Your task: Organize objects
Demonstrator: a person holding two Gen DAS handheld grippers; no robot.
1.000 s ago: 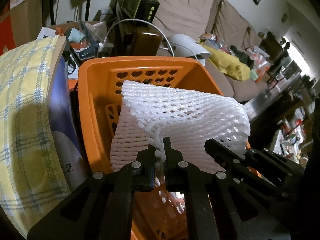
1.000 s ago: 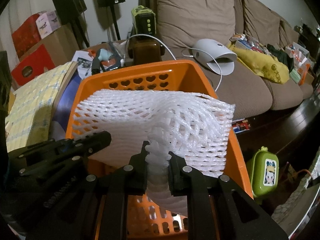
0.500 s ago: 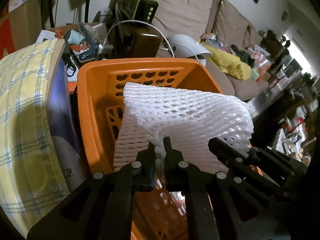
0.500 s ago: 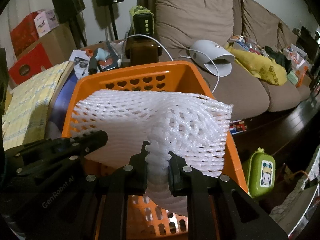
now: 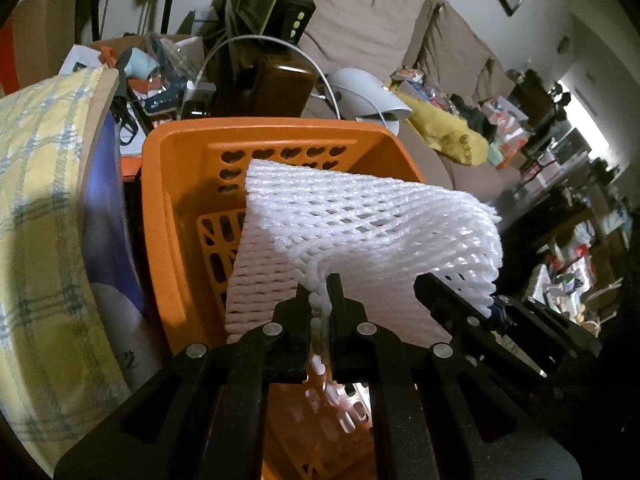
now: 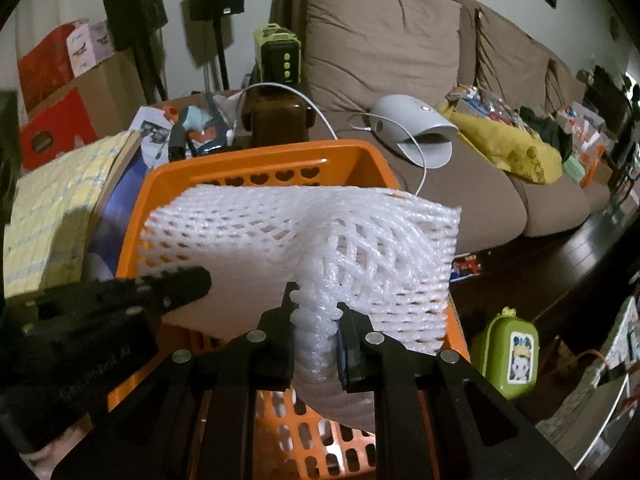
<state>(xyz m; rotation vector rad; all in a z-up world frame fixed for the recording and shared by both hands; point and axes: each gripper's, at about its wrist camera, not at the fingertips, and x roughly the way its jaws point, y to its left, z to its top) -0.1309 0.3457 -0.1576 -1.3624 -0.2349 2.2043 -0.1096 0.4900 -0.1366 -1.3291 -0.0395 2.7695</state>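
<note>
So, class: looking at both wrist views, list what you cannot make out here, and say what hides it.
- Orange basket floor: left wrist view, mostly covered by the white foam net.
- Basket's near wall: right wrist view, blocked by the right gripper and net.
- Print on the purple item: left wrist view, too small and partly covered by the yellow plaid cloth.
- Left gripper grip depth: hidden inside the net folds.

White foam netting [image 5: 372, 232] over an orange basket [image 5: 168, 200] with heart-shaped cutouts, beside a yellow cloth [image 5: 36, 200] with blue-grey plaid, before a tan-brown sofa [image 6: 384, 52].
</note>
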